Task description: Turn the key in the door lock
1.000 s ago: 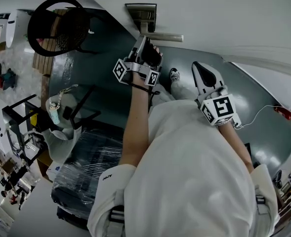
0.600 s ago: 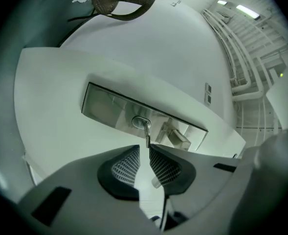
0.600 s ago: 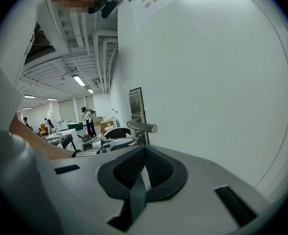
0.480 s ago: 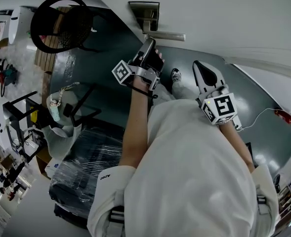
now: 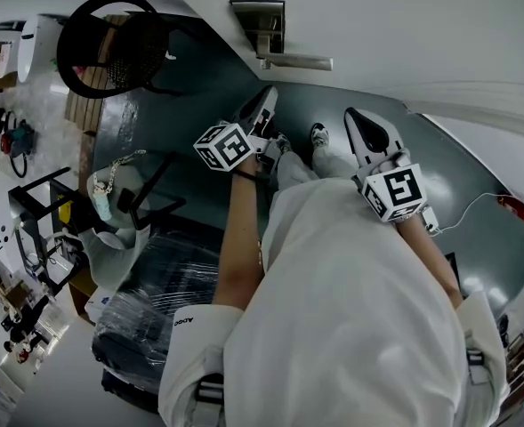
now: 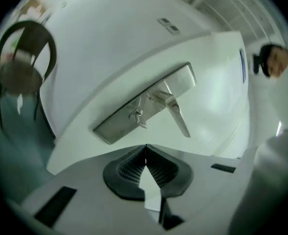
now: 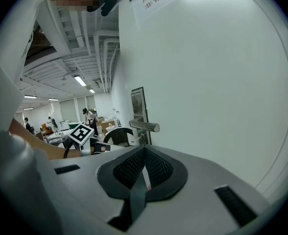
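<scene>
Head view: the left hand-held gripper hangs short of the lock plate, with only air between them. A black chair stands to the left.

Left gripper view: its jaws have just closed on nothing. The key sits in the plate beside the lever handle.

Right gripper view: the right hand-held gripper has its jaws together, empty.

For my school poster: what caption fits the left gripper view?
Left tool, jaws just closed and empty, faces the key in the lock plate beside the lever handle.

Free air before lock plate; lever handle just beside key.
</scene>
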Demonstrator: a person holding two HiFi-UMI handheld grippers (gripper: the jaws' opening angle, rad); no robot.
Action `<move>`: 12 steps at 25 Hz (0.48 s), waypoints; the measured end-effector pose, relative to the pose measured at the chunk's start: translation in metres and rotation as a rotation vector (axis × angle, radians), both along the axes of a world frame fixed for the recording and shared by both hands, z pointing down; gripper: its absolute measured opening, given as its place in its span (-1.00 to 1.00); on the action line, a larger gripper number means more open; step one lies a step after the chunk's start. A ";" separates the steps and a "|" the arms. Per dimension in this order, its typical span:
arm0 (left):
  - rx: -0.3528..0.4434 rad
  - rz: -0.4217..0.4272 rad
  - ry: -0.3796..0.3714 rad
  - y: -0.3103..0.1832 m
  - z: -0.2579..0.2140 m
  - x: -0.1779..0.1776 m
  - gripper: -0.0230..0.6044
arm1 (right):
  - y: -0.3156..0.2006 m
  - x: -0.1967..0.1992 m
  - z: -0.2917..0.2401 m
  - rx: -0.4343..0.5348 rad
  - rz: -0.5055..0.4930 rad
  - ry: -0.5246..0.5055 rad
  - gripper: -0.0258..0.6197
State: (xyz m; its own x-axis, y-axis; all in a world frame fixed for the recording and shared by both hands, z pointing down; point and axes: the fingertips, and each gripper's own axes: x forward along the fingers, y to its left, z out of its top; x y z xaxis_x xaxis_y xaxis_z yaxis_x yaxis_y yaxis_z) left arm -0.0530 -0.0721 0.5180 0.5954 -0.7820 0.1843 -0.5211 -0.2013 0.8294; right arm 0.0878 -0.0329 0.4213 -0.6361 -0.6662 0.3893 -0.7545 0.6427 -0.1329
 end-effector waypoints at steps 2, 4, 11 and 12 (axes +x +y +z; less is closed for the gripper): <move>0.070 0.015 -0.301 -0.001 -0.002 -0.007 -0.90 | 0.002 0.000 0.000 0.005 -0.003 0.005 -0.93; 0.145 0.032 -0.611 -0.006 -0.004 -0.011 -0.90 | 0.002 0.001 0.002 0.004 0.000 0.009 -0.93; 0.492 0.071 -1.522 -0.023 -0.013 -0.010 -0.90 | 0.007 0.000 0.000 0.010 0.008 0.015 -0.93; 0.522 0.090 -1.564 -0.024 -0.012 -0.007 -0.90 | 0.006 0.001 0.000 0.010 0.009 0.016 -0.93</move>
State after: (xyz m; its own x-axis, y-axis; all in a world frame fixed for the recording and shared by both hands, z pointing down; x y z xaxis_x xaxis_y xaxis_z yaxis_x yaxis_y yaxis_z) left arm -0.0601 -0.0965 0.5061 0.1413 -0.9238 0.3559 -0.7061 -0.3461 -0.6178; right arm 0.0883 -0.0265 0.4215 -0.6238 -0.6761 0.3922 -0.7623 0.6371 -0.1142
